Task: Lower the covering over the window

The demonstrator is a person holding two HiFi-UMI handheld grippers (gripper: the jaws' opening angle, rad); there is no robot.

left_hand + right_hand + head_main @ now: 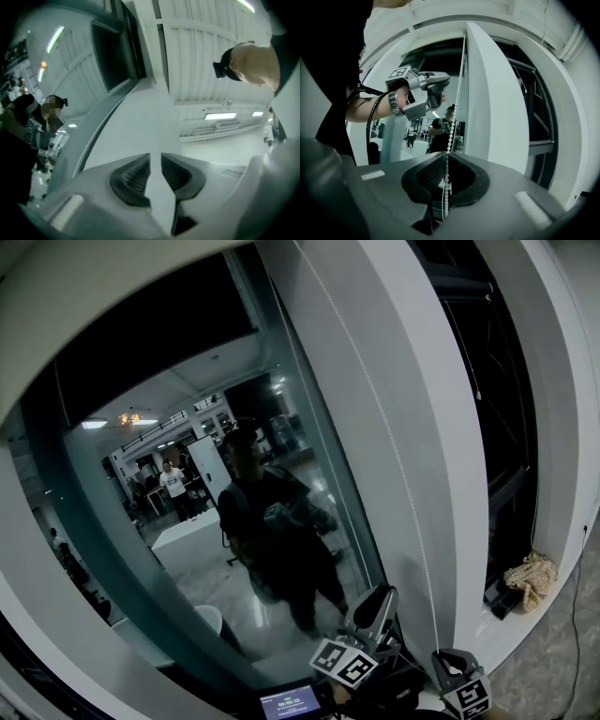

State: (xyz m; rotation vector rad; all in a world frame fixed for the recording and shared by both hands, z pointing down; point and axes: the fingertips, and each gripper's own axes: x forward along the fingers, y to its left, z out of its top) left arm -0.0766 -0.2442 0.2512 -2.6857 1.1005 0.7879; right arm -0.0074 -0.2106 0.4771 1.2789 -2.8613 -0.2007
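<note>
A white bead chain (380,413) hangs down the white pillar (412,381) beside the window glass (234,521). A dark band (150,334) crosses the top of the window; I cannot tell whether it is the covering. My right gripper (446,176) is shut on the bead chain (457,84), which runs up from its pads; it shows low in the head view (448,659). My left gripper (382,596) is raised to its left, pointing up. In its own view the left gripper (155,172) stands open with a narrow gap and nothing between the pads (133,176).
A second dark window (487,381) lies right of the pillar, with a crumpled beige thing (530,577) on its sill. A small lit screen (289,702) sits at the bottom edge. The glass reflects a person and a lit room.
</note>
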